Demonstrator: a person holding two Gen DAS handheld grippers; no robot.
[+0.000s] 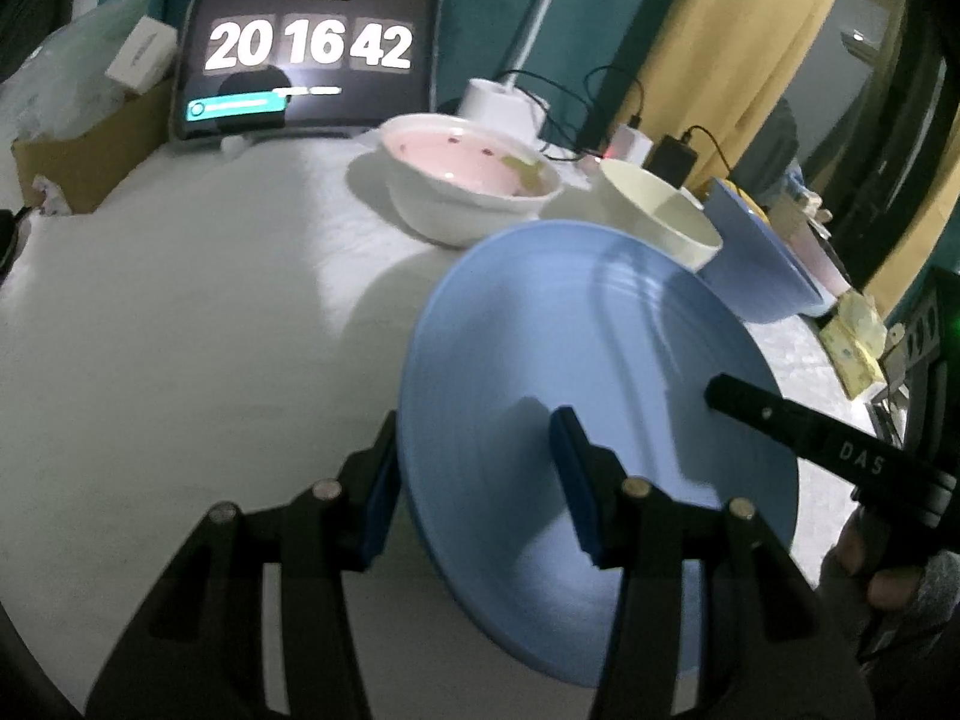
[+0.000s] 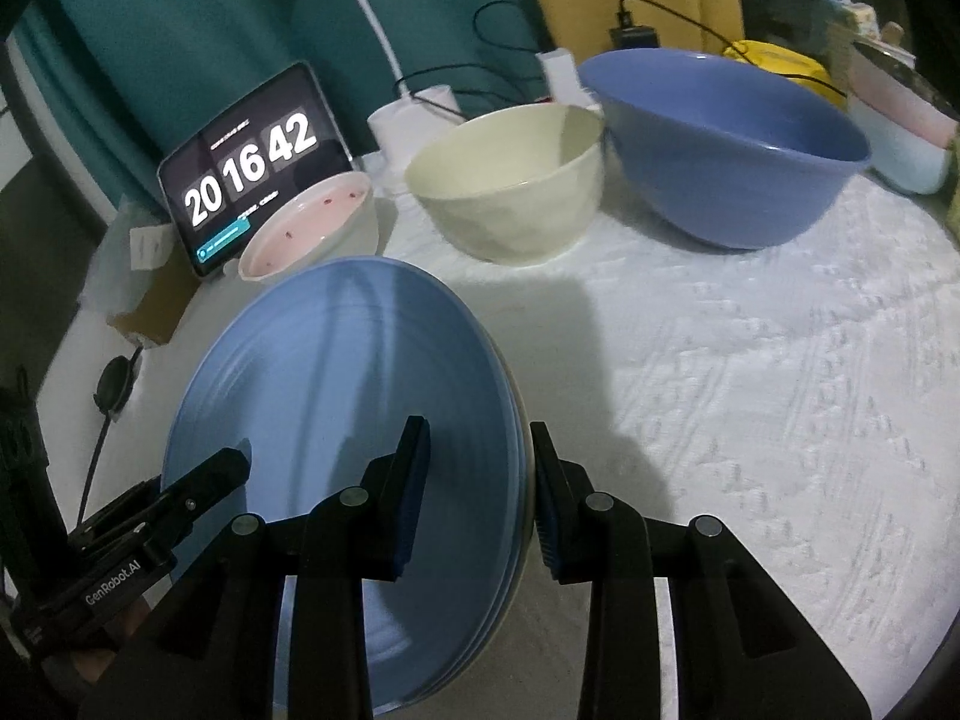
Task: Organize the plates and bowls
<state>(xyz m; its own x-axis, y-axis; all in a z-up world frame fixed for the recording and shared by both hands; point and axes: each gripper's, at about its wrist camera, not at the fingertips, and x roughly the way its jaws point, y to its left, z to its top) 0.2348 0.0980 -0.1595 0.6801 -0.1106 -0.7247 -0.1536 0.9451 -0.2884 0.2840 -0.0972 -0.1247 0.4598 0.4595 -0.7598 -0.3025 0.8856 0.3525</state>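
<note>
Left wrist view: the left gripper (image 1: 477,480) is grasping a stack of smooth, round light-blue plates (image 1: 594,396) by its near-left rim, one blue-padded finger under the rim and the other over the face. The stack is tilting above the bench (image 1: 180,312), which is wearing a white quilted cloth. The right gripper (image 1: 717,390) is reaching in from the right edge, only one black finger showing. Behind the stack are sitting a white bowl with a pink inside (image 1: 468,174), a cream bowl (image 1: 660,210) and a blue bowl (image 1: 762,264), the last partly hidden. A tablet showing a clock (image 1: 309,51) is standing at the back. Bare cloth is lying open to the left.

Right wrist view: the right gripper (image 2: 480,480) is clamping the right rim of the plates (image 2: 336,390), where several layered edges are showing. The left gripper (image 2: 240,459) is entering from the lower left. The pink-lined bowl (image 2: 312,228), faceted cream bowl (image 2: 510,186) and wide blue bowl (image 2: 726,144) are lining up behind. Textured cloth (image 2: 780,390) is lying open to the right.
</note>
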